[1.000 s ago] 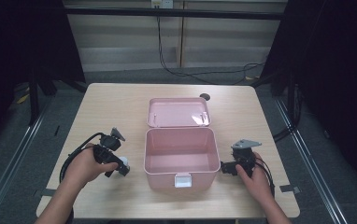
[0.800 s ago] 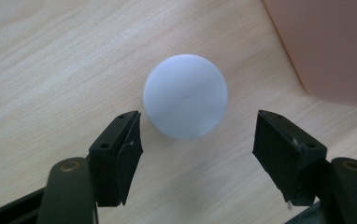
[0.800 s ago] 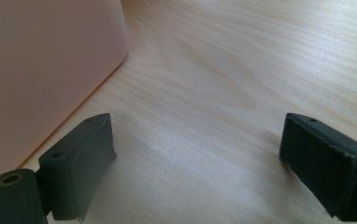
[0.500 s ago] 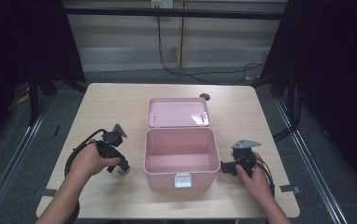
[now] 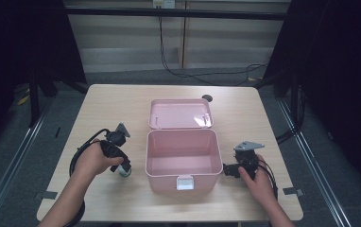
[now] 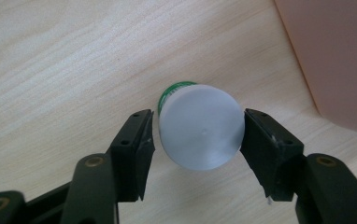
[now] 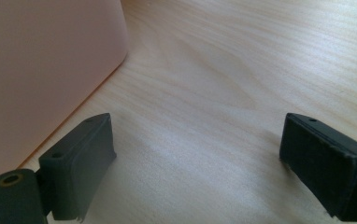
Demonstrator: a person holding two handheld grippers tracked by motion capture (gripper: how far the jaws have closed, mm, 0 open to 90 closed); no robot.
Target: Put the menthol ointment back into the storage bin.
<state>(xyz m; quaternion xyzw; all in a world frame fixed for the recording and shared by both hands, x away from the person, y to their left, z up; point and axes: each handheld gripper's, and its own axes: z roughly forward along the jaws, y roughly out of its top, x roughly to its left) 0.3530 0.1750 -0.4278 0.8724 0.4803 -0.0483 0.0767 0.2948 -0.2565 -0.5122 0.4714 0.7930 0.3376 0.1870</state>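
Observation:
A small bottle (image 6: 200, 130) with a white cap and a green label stands on the wooden table (image 5: 112, 109), left of the open pink box (image 5: 164, 180). My left gripper (image 6: 197, 140) points down over the bottle (image 5: 125, 172). Its jaws have just been closing and the pads now press on both sides of the cap. In the high view the left gripper (image 5: 124, 168) sits close to the box's left wall. My right gripper (image 5: 226, 170) rests beside the box's right wall. In the right gripper view its fingers (image 7: 78, 163) stand wide apart and the right gripper (image 7: 195, 163) holds nothing.
The box's lid (image 5: 181, 113) lies flat behind it, hinged open. A white latch (image 5: 184, 182) hangs at the box's front. A small dark round spot (image 5: 207, 98) sits near the table's far edge. Black cables trail from both grippers.
My left hand has shifted a little toward the box and turned downward over the bottle, and its jaws have closed onto the cap. The right hand has stayed still.

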